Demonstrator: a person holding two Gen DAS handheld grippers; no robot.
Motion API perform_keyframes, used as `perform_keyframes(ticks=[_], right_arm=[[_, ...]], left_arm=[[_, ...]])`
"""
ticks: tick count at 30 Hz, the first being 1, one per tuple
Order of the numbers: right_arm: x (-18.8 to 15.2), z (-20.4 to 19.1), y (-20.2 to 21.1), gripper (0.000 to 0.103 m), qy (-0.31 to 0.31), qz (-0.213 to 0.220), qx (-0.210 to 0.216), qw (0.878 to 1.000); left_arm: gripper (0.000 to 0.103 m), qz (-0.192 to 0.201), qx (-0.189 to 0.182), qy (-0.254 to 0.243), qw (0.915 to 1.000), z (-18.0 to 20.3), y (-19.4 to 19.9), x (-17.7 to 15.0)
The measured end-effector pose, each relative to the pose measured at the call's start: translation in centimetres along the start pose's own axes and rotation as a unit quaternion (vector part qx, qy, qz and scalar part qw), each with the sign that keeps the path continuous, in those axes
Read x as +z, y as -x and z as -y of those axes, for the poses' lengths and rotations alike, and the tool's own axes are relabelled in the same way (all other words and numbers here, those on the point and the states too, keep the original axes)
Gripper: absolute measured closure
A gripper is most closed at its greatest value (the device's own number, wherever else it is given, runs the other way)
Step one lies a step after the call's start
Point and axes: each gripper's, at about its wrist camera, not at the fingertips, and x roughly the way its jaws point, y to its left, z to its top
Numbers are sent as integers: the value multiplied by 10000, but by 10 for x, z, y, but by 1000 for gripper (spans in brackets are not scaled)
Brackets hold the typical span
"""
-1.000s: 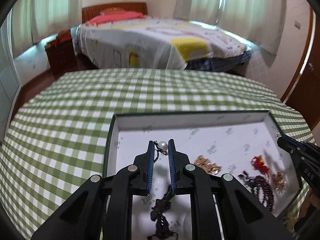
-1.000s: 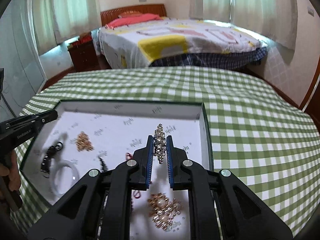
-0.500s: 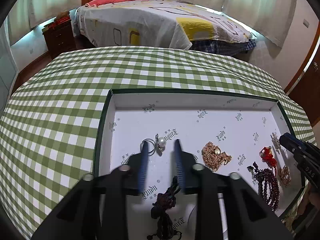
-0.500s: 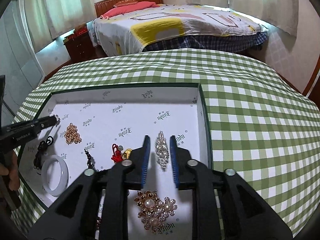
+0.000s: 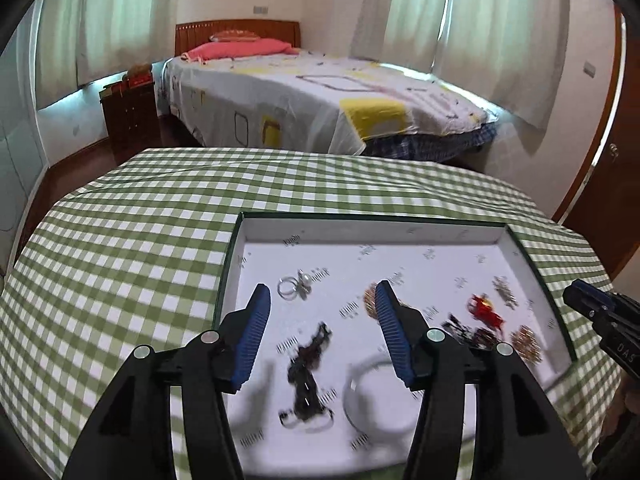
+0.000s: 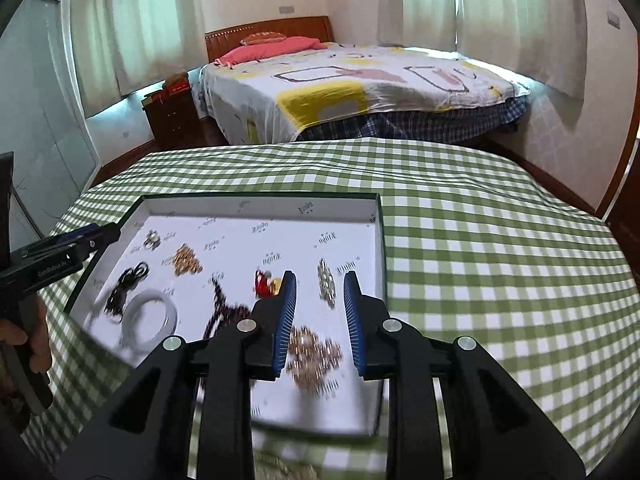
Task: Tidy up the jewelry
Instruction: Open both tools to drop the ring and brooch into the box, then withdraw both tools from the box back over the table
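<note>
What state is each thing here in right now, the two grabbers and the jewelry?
left gripper: jaws opening, nothing between them.
right gripper: jaws opening, holding nothing.
pearl ring: lying loose in the tray.
rhinestone brooch: lying flat in the tray, released.
white bangle: lying flat.
tray: open, lidless.

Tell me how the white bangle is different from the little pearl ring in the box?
The white bangle is a big, thick, plain white hoop; the pearl ring is a tiny thin silver loop with a bead on top. The bangle lies near the box's front edge, the ring towards the back left corner. Both lie loose inside the white box, and nothing is holding them.
</note>
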Motion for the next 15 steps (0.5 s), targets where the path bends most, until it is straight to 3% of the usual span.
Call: perform_keyframes(ticks=[15], right_arm=[[-54, -6, 48, 78, 315, -109, -54, 9994]], left_arm=[[49, -121, -157, 145, 9997, 16, 42, -54]])
